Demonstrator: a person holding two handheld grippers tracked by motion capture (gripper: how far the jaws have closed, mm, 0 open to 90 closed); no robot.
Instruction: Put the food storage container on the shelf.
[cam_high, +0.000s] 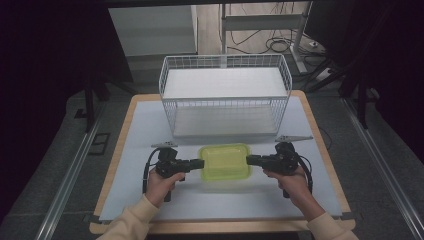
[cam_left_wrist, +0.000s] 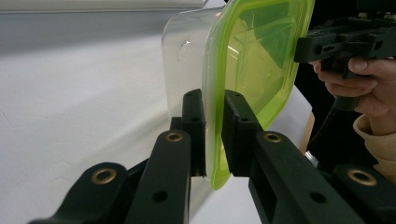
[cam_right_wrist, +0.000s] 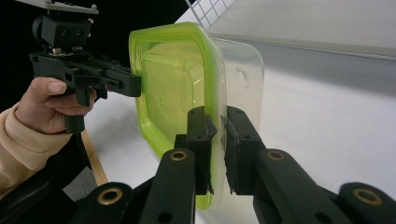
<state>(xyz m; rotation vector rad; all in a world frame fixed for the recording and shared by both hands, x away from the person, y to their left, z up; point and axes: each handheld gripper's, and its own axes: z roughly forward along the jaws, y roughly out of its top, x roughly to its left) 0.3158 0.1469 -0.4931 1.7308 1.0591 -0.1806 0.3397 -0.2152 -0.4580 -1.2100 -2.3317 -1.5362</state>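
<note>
My left gripper (cam_left_wrist: 214, 135) has both jaws closed on the rim of the green-lidded container (cam_left_wrist: 252, 65), one jaw over the lid edge and one against the clear tub wall. My right gripper (cam_right_wrist: 216, 149) is clamped on the opposite rim in the same manner. The container (cam_high: 225, 161) therefore sits directly between the two sets of jaws, held at its left and right edges by the left gripper (cam_high: 199, 163) and the right gripper (cam_high: 248, 159). The lid is seated on the tub.

Status: both-sided grasp established; I judge the lift to be at its start, as the container appears at or just above the white table surface (cam_high: 145, 130).

Remaining: carry forward. The white wire basket (cam_high: 225, 95) stands just beyond the jaws, well clear of the container, with its shelf unoccupied. Placement there is the likely outstanding step.
</note>
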